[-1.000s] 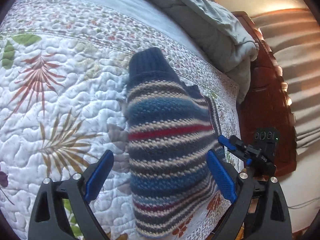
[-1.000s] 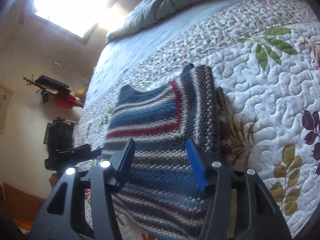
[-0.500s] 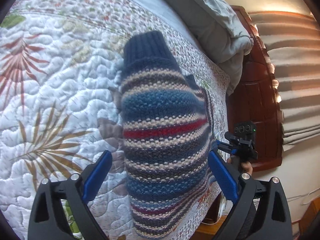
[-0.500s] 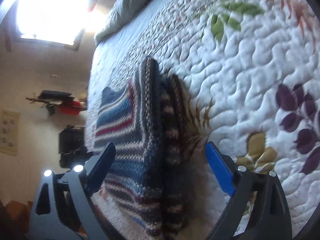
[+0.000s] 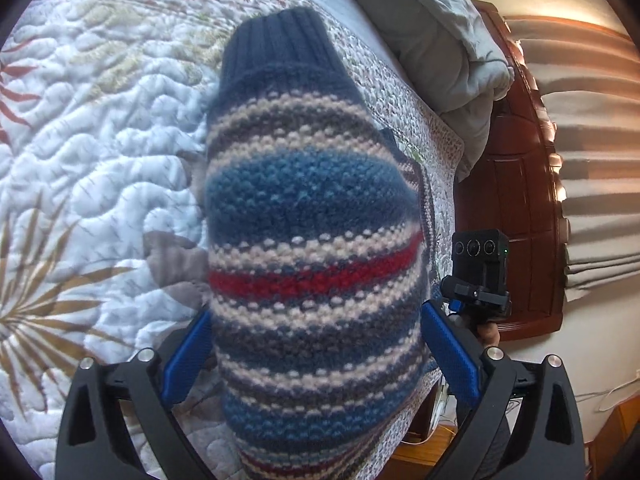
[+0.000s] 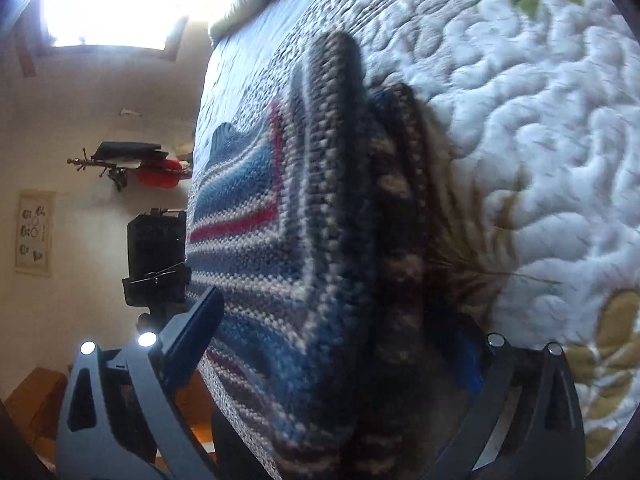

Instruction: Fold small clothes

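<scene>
Quilted bedspread (image 5: 100, 140), striped sweater (image 5: 312, 240) on it, wood headboard (image 5: 520, 200)

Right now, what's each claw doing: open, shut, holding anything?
Left claw: open, fingers on either side of the striped sweater, not clamped.
Right claw: open wide around the sweater's folded edge, not gripping it.

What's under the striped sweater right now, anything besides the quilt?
The striped sweater lies on the floral quilt, near its edge. In the right wrist view its folded layers are stacked on each other. Whatever lies between or beneath them is covered.
</scene>
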The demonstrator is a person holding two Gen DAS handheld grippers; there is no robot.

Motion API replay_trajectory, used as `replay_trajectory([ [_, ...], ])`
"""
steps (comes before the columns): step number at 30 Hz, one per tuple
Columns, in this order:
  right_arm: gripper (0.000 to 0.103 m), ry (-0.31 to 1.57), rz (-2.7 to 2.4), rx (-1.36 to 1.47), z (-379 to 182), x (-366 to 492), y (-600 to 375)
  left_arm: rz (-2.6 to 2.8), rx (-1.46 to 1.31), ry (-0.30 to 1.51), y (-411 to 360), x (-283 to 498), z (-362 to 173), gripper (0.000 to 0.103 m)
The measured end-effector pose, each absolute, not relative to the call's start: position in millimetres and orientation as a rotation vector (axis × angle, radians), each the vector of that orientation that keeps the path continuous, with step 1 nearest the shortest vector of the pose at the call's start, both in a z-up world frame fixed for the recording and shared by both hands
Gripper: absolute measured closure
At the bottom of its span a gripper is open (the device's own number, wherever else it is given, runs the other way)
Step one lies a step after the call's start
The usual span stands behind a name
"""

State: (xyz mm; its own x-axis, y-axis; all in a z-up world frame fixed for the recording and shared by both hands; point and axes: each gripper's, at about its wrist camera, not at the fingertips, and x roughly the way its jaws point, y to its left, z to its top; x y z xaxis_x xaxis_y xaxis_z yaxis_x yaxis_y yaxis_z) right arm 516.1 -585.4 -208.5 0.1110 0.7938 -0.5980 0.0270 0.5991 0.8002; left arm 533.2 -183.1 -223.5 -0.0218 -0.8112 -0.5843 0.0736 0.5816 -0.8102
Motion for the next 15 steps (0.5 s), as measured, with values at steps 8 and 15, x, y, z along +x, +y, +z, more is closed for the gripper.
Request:
replay_trajectory([
  [8, 0.021, 1.398, 0.661, 0.705, -204, 523, -564, -0.815, -0.674, 1.438, -186, 537, -228, 0.005],
  [15, 0.056, 1.394, 0.629, 0.668, -205, 518, -563, -0.774, -0.559, 1.435, -196, 538, -218, 0.025],
])
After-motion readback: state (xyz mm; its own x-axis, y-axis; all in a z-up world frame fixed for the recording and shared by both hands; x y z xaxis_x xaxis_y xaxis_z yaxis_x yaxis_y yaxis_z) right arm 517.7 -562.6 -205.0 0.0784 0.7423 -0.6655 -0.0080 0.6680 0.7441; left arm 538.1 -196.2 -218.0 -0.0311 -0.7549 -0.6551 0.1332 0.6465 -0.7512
